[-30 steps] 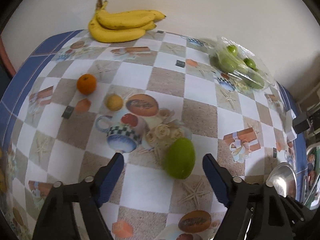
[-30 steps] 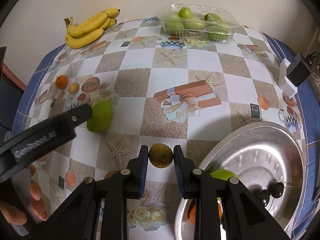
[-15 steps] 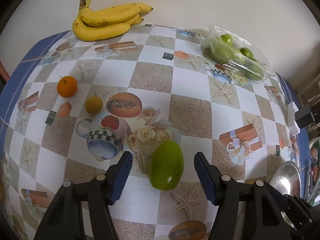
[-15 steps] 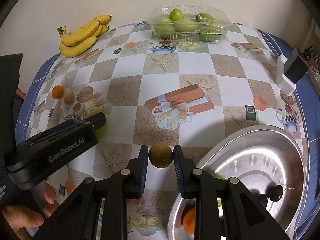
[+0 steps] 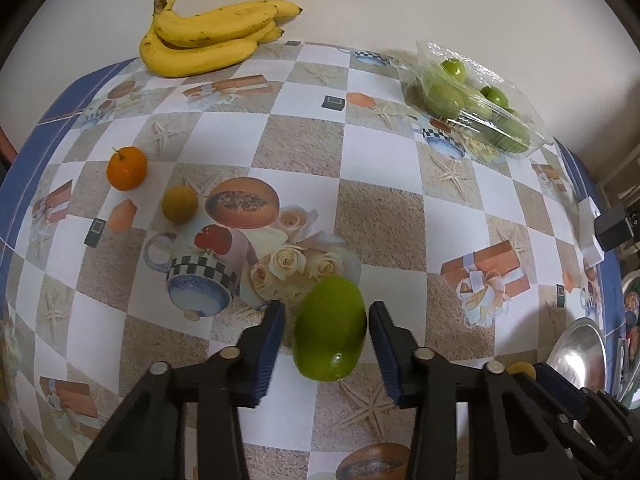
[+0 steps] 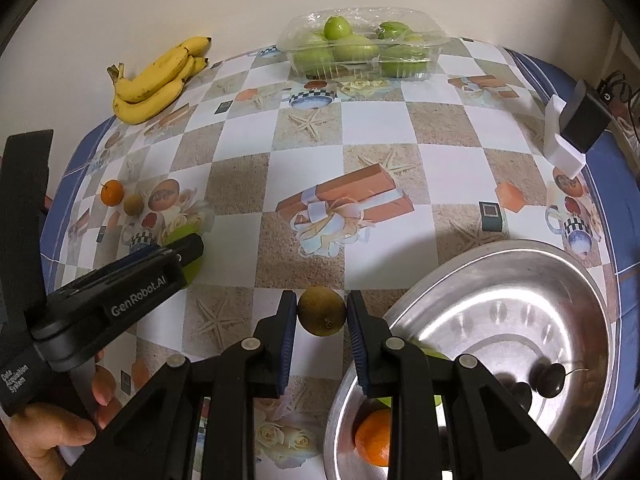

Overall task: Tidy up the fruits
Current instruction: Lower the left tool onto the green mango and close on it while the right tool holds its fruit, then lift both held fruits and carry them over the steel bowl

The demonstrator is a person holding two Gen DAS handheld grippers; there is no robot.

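Observation:
My left gripper (image 5: 327, 316) is open, its jaws on either side of a green mango (image 5: 330, 328) lying on the patterned tablecloth; a small gap shows on each side. My right gripper (image 6: 322, 312) is shut on a brownish-yellow round fruit (image 6: 321, 310), held just left of the steel bowl (image 6: 560, 276). The bowl holds an orange (image 6: 374, 436), a green fruit and dark plums (image 6: 550, 378). On the table lie an orange (image 5: 126, 168), a small yellow fruit (image 5: 179, 204) and a banana bunch (image 5: 208, 36).
A clear plastic tray of green fruit (image 5: 476, 100) stands at the back right by the wall. A black and white box (image 6: 576, 128) sits at the right table edge. The left gripper body (image 6: 108, 300) shows in the right wrist view.
My left gripper has moved forward onto the mango and its jaws have narrowed around it. My right gripper keeps hold of the round fruit, nearly still beside the bowl.

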